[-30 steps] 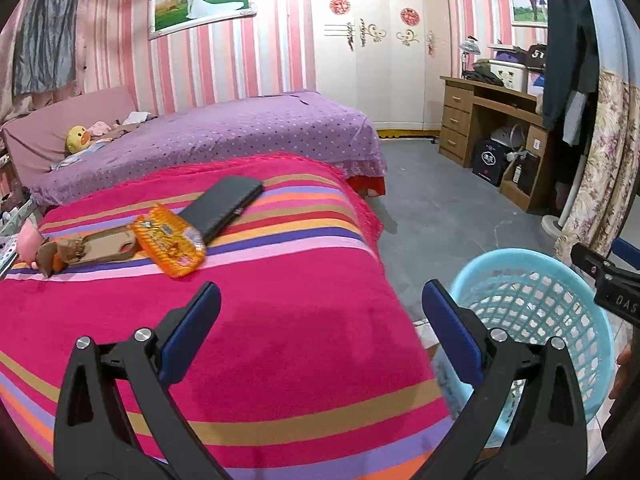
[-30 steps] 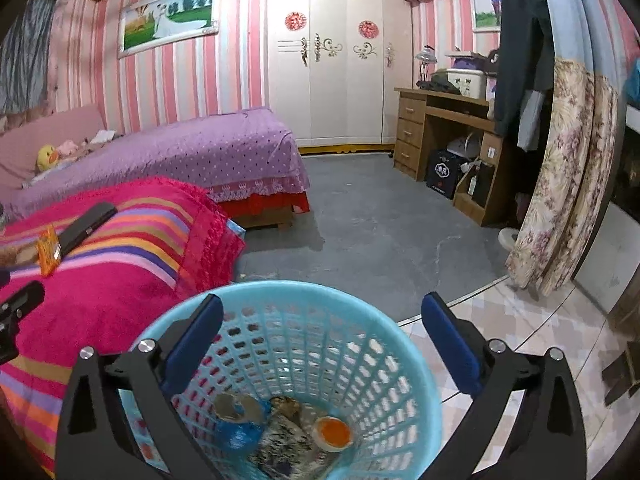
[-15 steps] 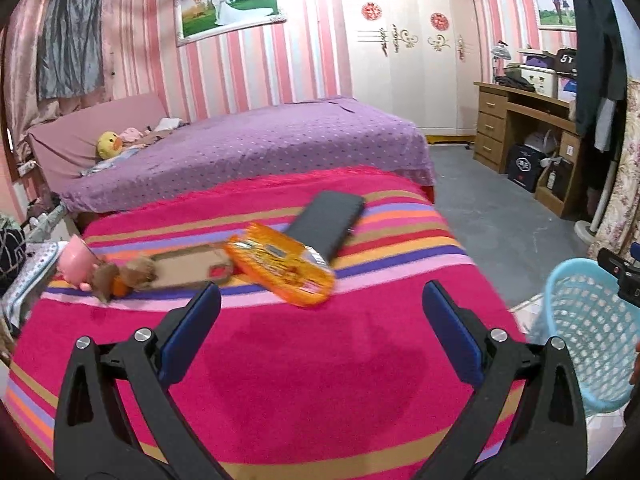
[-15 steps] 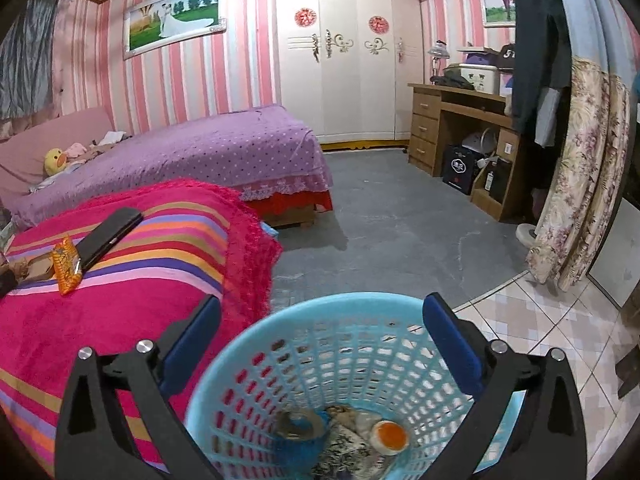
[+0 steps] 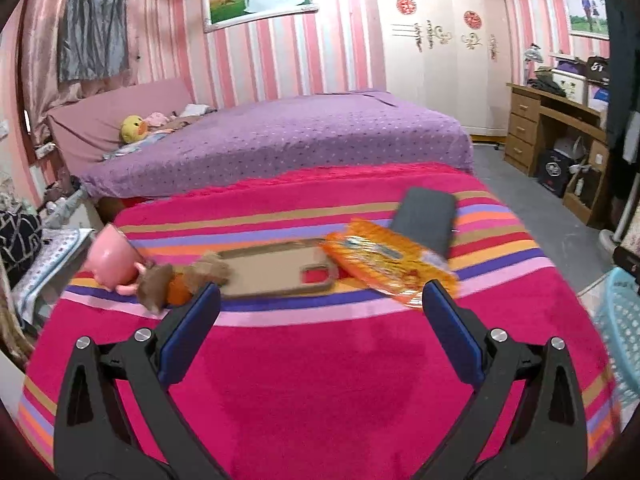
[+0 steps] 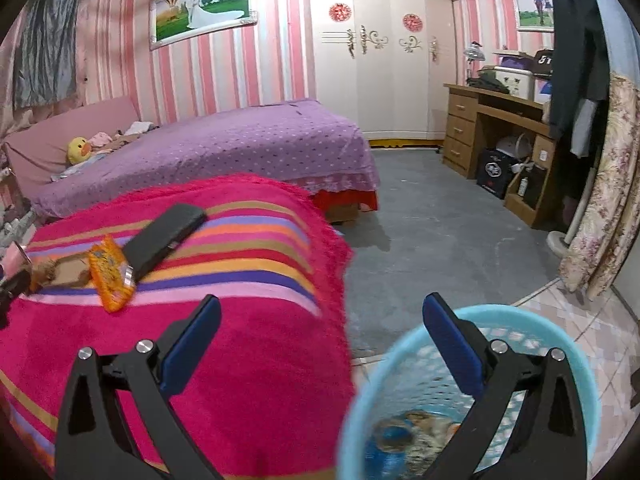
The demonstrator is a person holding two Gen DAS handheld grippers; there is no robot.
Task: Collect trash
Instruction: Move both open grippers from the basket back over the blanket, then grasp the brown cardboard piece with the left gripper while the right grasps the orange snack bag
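An orange snack wrapper [image 5: 388, 262] lies on the pink striped blanket [image 5: 320, 368], partly over a brown cardboard piece [image 5: 276, 270] and a black flat case [image 5: 426, 220]. My left gripper [image 5: 320, 300] hangs open just short of the wrapper, with nothing between its fingers. My right gripper [image 6: 320, 312] is open and empty between the blanket's edge and the light blue basket [image 6: 520, 328], which holds several crumpled bits of trash [image 6: 412, 432]. The wrapper [image 6: 110, 274] shows far left in the right wrist view.
A pink cup [image 5: 110, 260] and a small brown plush toy [image 5: 168, 284] lie at the blanket's left. A purple bed [image 5: 288, 140] stands behind. Grey floor [image 6: 432, 248], a wooden desk [image 6: 496, 132] and floral curtains [image 6: 604, 200] are to the right.
My left gripper has swung left from the basket toward the wrapper on the blanket. My right gripper has shifted left, so the basket now sits at lower right.
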